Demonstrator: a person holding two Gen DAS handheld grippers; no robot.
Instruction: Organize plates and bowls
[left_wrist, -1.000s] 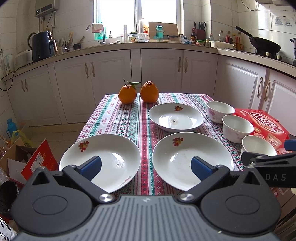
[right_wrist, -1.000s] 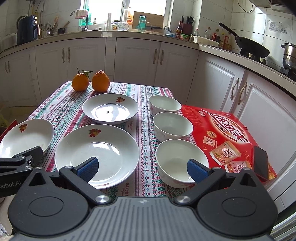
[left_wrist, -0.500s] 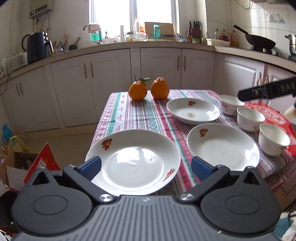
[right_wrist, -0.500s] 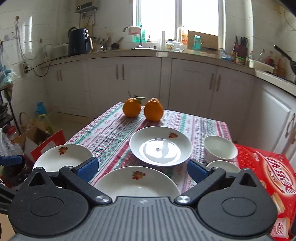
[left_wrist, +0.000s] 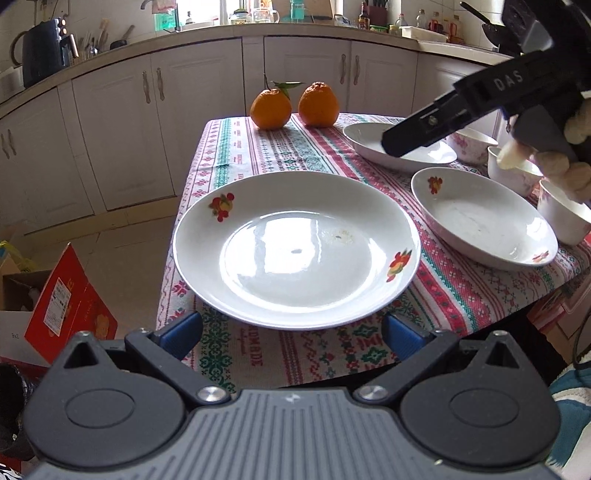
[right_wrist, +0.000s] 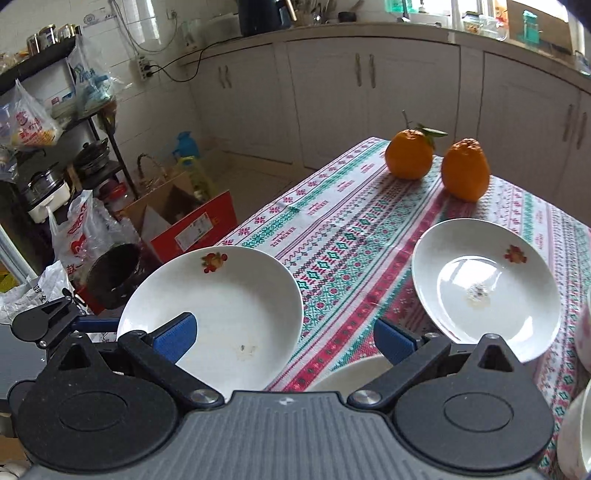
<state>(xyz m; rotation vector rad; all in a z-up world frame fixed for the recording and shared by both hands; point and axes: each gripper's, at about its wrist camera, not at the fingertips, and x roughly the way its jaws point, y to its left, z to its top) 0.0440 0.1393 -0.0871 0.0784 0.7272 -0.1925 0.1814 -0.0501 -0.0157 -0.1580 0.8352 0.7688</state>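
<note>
Left claw (left_wrist: 291, 334) spread wide, empty, low at the near table edge, lined up with the front rim of the nearest plate (left_wrist: 295, 247). Right claw (right_wrist: 284, 338) also spread and empty, hovering above the table (right_wrist: 354, 221), between that plate (right_wrist: 214, 306) and the far plate (right_wrist: 484, 291).

Three plates flat on the patterned cloth: nearest one at the left corner, slightly overhanging the edge; middle plate (left_wrist: 480, 225) just to its right; far plate (left_wrist: 399, 147) behind, near two oranges (left_wrist: 295, 105). Bowls (left_wrist: 561, 218) in a row along the right side, partly hidden by the right claw and hand (left_wrist: 554, 155).

Glazed ceramic by the look: stiff, fairly heavy, slick, breakable. Best hold likely the raised rim, one pad above and one beneath, where the overhang leaves room underneath. A shallow pinch on the glaze could slip; a tilted lift could let the plate swing. Nothing stacked yet.
</note>
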